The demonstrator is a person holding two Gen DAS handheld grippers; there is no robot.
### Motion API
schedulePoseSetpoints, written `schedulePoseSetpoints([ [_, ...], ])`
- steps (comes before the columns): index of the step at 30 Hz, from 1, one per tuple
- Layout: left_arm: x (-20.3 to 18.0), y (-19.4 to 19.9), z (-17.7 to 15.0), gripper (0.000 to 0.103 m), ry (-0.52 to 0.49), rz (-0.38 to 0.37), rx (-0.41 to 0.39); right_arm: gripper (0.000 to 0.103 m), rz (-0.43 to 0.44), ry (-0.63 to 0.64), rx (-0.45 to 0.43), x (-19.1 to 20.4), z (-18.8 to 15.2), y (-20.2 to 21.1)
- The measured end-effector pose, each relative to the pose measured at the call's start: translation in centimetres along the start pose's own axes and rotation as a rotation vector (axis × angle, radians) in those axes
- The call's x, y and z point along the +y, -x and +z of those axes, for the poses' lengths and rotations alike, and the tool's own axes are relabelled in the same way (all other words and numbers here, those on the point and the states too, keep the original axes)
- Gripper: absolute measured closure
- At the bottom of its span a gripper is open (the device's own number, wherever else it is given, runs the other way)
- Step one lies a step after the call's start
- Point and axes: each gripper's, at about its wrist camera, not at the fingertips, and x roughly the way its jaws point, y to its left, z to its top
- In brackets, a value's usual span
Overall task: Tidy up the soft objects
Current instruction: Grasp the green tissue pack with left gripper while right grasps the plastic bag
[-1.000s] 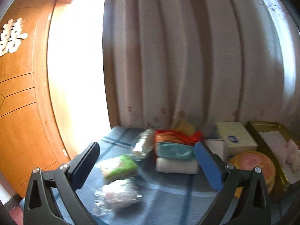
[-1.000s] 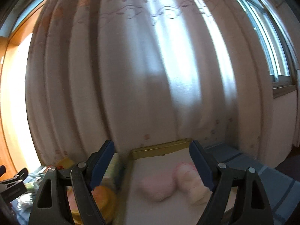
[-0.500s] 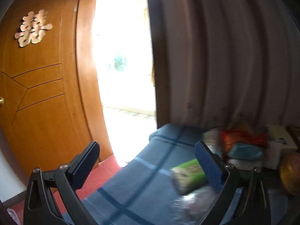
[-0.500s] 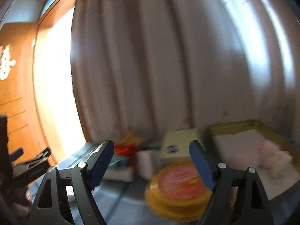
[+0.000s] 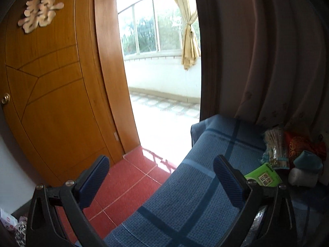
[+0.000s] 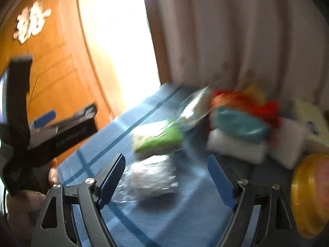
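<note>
Left wrist view: left gripper (image 5: 162,177) hangs wide open and empty right over the tabletop (image 5: 197,197) edge, red floor (image 5: 127,183) off to its left. Right gripper (image 6: 166,177) gapes wide too, gripping nothing, with a crinkly clear packet (image 6: 148,179) between its fingers, untouched as far as the blur shows. Green pack (image 6: 158,138) sits just beyond, with bare blue cloth near the edge.

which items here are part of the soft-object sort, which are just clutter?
Job:
green pack
clear crinkly bag
teal pouch
white roll
red cloth bag

Clutter:
yellow round tin
tissue box
cotton swab pack
</note>
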Motion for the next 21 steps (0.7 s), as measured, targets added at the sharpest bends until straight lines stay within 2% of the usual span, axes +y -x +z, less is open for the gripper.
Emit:
schedulePoseSetpoints([
  [5,-0.1,-0.5,0.0,0.001,-0.001,0.001,0.029,0.021,-0.016,0.065,0.164,2.5,0.2,-3.6],
  [6,-0.2,-0.5,0.0,0.001,-0.003,0.003,0.030,0.027,-0.030,0.080,0.175,2.7,0.2,-3.9],
  [7,-0.3,-0.5,0.0,0.001,-0.007,0.004,0.030,0.040,-0.022,0.085,0.168,2.8,0.2,-3.8],
  [8,-0.4,-0.5,0.0,0.001,-0.013,0.001,0.029,0.044,-0.010,0.087,0.163,2.8,0.2,-3.6],
  [13,-0.5,-0.5,0.0,0.001,-0.031,-0.021,0.039,0.051,0.040,0.076,0.153,1.5,-1.0,-1.3],
  [15,-0.5,-0.3,0.0,0.001,-0.035,-0.022,0.035,0.051,0.071,0.065,0.099,0.4,-1.6,0.7],
  [18,-1.1,0.6,-0.1,0.001,-0.073,-0.028,-0.012,0.051,0.069,0.055,-0.067,-1.4,-2.1,4.6],
  [21,-3.0,1.5,-0.4,0.001,-0.179,-0.153,-0.051,0.051,-0.023,0.018,-0.221,-3.2,-2.7,7.5],
])
